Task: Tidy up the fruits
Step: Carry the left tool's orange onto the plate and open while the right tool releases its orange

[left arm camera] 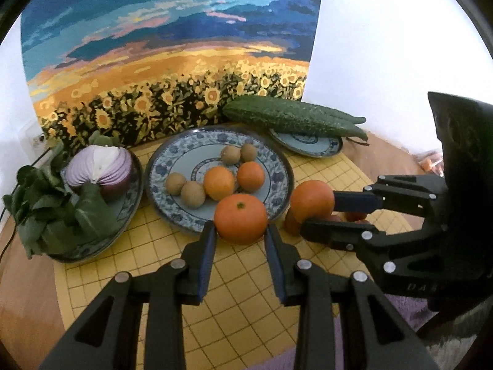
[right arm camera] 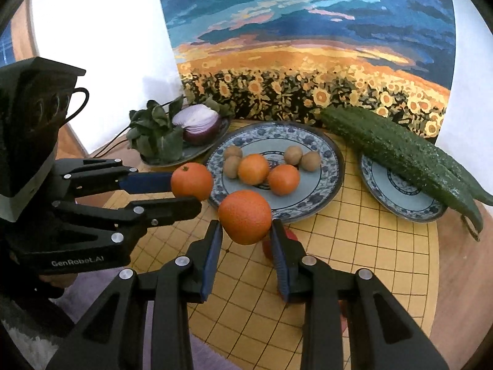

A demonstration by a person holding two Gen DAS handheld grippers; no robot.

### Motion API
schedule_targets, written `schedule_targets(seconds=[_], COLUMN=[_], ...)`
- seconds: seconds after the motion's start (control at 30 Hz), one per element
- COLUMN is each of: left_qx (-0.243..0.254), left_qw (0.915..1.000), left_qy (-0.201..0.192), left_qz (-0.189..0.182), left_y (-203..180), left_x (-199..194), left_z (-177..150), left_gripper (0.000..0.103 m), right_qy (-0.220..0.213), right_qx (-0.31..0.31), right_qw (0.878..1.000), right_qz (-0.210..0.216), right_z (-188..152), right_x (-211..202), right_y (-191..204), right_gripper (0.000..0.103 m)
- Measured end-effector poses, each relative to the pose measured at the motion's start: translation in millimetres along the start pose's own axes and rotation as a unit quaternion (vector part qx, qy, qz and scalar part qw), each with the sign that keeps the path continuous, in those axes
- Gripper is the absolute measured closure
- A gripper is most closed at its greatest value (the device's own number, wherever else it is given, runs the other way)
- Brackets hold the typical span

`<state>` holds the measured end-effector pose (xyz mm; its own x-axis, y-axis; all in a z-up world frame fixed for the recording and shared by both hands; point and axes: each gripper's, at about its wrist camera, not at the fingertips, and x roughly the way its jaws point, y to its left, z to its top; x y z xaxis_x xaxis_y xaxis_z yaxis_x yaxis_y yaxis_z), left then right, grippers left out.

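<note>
My left gripper is shut on an orange, lifted just in front of the blue-patterned middle plate. To its right, my right gripper is shut on a second orange. In the right wrist view, the right gripper grips that orange by the plate's near rim, with the left gripper and its orange to the left. Two oranges and several small brown fruits lie on the plate.
A plate at the left carries a halved red onion and leafy greens. Two cucumbers lie across a smaller plate on the right. Small red fruits sit on the yellow grid mat. A sunflower painting stands behind.
</note>
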<state>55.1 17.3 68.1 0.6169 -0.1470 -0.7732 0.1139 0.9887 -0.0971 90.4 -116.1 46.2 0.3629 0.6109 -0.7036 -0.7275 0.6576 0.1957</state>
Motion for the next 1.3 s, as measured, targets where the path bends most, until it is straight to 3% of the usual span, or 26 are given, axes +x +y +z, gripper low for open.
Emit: schedule_targets(seconds=[0.7,1.3], left_qx=[0.002,-0.026], left_qw=[0.9986,0.9984], left_qy=[0.052,0.037], left_qz=[-0.006,-0.034], left_y=[7,12], left_x=[35,38], left_z=[5,8], left_gripper=[0.069,0.063], right_qy=[0.033,0.037], right_qx=[-0.007,0.018], right_qw=[0.999,0.999], right_qz=[-0.008,-0.009], right_z=[10,8], right_x=[33,34], right_y=[-9,-19], right_gripper=[0.07,0.07])
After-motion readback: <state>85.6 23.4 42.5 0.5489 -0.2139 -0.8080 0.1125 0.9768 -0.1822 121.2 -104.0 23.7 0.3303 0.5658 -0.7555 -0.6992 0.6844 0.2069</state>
